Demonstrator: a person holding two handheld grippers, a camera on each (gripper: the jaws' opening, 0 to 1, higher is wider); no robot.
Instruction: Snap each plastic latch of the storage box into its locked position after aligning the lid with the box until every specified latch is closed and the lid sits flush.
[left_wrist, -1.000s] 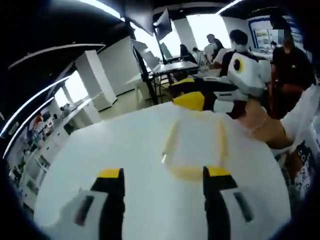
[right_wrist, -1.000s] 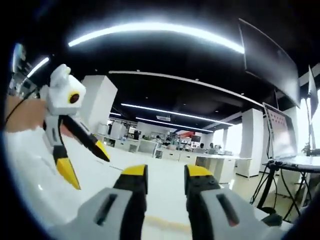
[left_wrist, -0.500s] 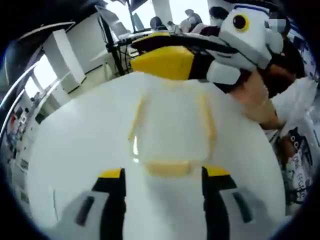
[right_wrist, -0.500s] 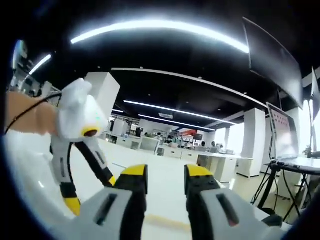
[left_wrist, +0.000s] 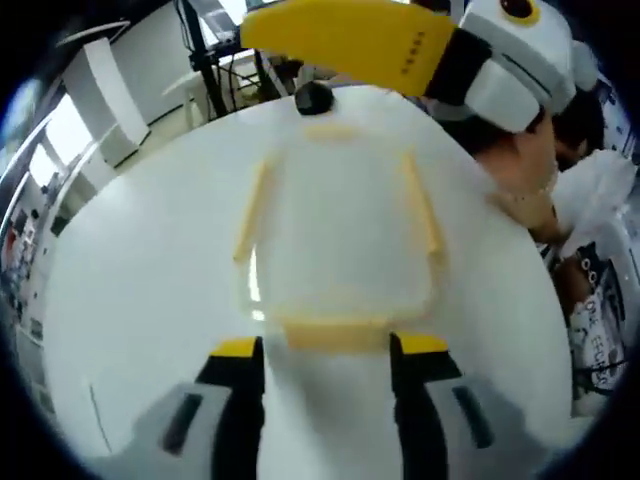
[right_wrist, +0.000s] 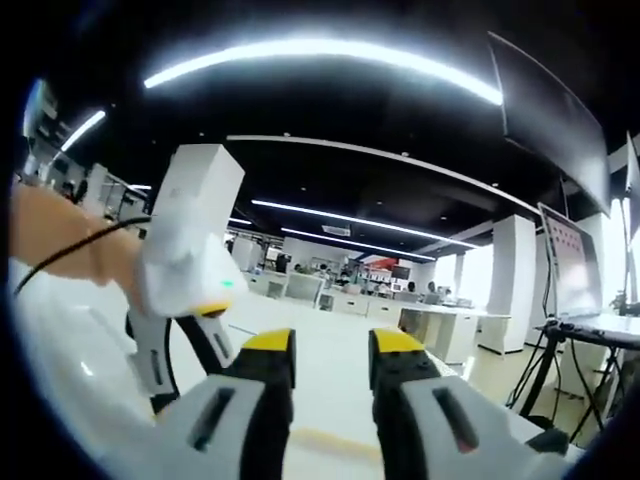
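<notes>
Two tongs: left tongs (left_wrist: 326, 348) lowered, parted astride lid's (left_wrist: 150, 300) yellow latch (left_wrist: 335, 333); right tongs (right_wrist: 331, 350) narrowly parted, empty; latch unsnapped.

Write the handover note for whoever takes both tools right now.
Left tool: jaws apart, straddling the near edge of the yellow latch on the white lid, gripping nothing.
Right tool: jaws slightly apart, empty, at the lid's far side, opposite the left tool.
Lid lies over the box; whether it sits flush cannot be told.
Done: unclear whether this latch has snapped shut.
Left: press this latch home, check the other latches and the lid seating.
</notes>
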